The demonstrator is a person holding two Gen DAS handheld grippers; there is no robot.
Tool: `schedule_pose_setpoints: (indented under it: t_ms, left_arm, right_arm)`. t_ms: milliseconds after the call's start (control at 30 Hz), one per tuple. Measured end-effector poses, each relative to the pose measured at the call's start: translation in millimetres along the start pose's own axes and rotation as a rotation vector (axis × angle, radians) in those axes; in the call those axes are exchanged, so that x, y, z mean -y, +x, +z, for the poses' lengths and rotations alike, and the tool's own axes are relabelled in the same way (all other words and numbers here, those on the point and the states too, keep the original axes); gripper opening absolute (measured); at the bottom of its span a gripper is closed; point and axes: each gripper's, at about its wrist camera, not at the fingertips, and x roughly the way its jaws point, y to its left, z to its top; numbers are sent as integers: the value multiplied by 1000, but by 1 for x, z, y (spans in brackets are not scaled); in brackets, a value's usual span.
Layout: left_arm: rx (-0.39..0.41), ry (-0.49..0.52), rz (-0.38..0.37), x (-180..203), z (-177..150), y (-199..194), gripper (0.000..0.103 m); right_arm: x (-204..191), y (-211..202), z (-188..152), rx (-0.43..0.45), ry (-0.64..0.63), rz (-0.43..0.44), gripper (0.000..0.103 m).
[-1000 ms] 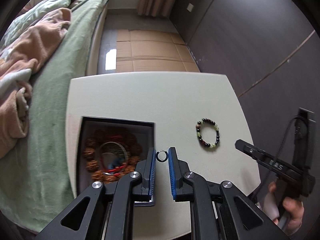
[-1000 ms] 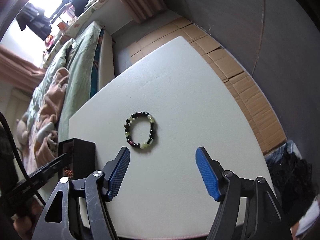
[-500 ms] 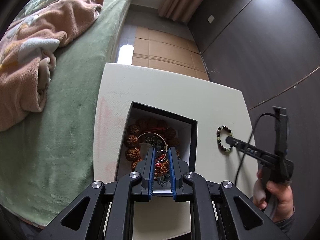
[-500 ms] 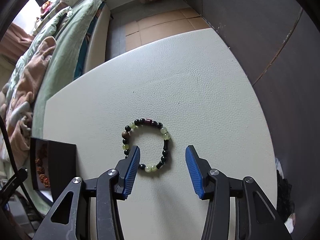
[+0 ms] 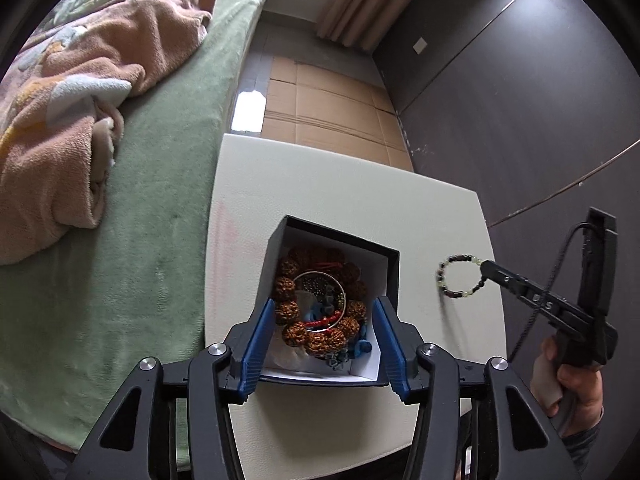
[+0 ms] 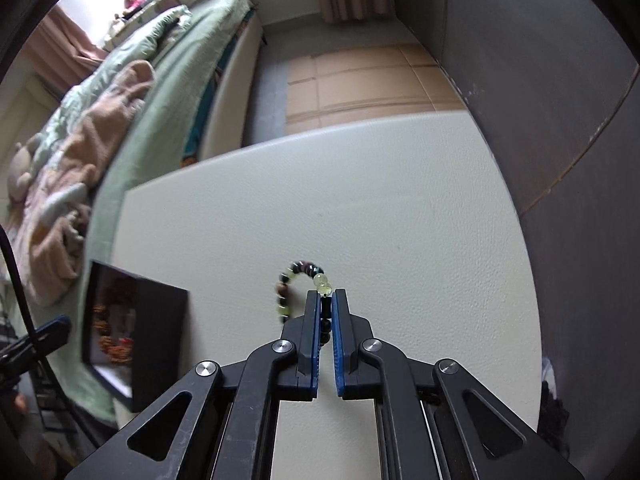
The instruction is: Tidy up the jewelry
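The right gripper (image 6: 327, 308) pinches the beaded bracelet (image 6: 298, 280) right of the black box (image 5: 334, 308). Above that box, the left gripper (image 5: 326, 332) is opening, holding nothing.

Glossy dark and pale-green beads of a bracelet (image 6: 298, 280) lie on a matt, faintly grained cream table (image 6: 400, 208); at lower left, a matt black box (image 5: 394, 276) holds rough, knobbly brown seed beads (image 5: 288, 310); fleecy blanket (image 5: 72, 92) upper left.
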Motion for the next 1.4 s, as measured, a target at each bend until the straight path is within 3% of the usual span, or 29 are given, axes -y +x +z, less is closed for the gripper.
schedule_pose_setpoints:
  t_ms: [133, 500, 767, 900, 1000, 1233, 1400]
  left_arm:
    - [29, -6, -8, -9, 1, -11, 53]
    - [124, -25, -18, -30, -1, -37, 81]
    - [142, -45, -23, -44, -5, -44, 82]
    - [144, -50, -25, -49, -10, -45, 83]
    - [141, -69, -20, -55, -13, -44, 83]
    - [142, -105, -12, -68, -21, -44, 83]
    - [156, -141, -9, -79, -26, -47, 94]
  right_arm:
    - [-21, -27, 4, 43, -36, 43, 7]
    - [-87, -77, 9, 99, -128, 178, 4]
    - [-127, -67, 5, 80, -180, 216, 4]
    - [-113, -45, 3, 12, -118, 162, 5]
    - [-94, -18, -1, -37, -70, 64, 40]
    - [-76, 34, -11, -132, -53, -9, 40]
    - [-82, 61, -10, -156, -79, -60, 40]
